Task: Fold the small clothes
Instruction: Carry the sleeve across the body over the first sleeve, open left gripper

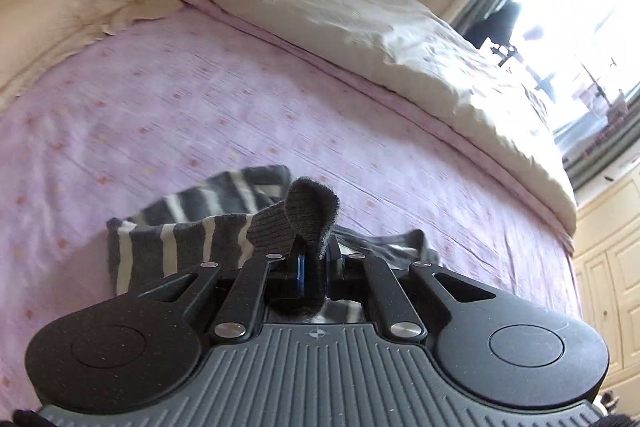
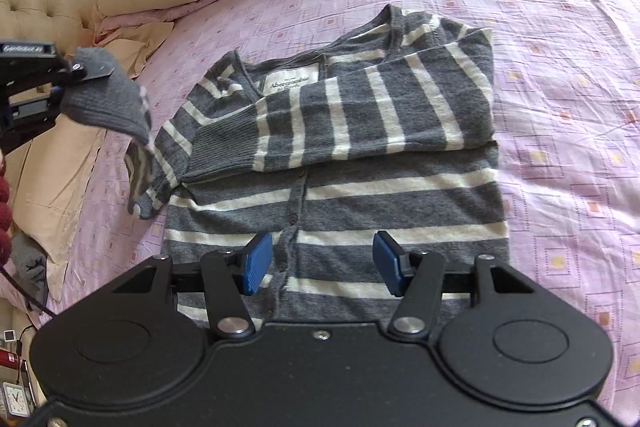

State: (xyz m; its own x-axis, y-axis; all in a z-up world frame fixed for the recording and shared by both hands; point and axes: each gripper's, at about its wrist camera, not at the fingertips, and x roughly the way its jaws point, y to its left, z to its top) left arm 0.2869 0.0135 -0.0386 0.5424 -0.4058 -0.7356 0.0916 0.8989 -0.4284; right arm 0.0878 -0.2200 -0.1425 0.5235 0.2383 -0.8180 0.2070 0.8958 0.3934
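Right hand-held gripper [image 2: 322,263] is closest, its blue pads wide apart and holding nothing, just above the bottom of the striped cardigan [image 2: 340,187]. That cardigan lies flat on the pink bed [image 2: 560,47], with one sleeve already folded across its chest. Left hand-held gripper [image 1: 314,267] is pinched tight on the other sleeve's grey cuff [image 1: 308,215], lifted off the bed. Pulling too hard could drag the whole cardigan crooked, or the cuff could slip out.
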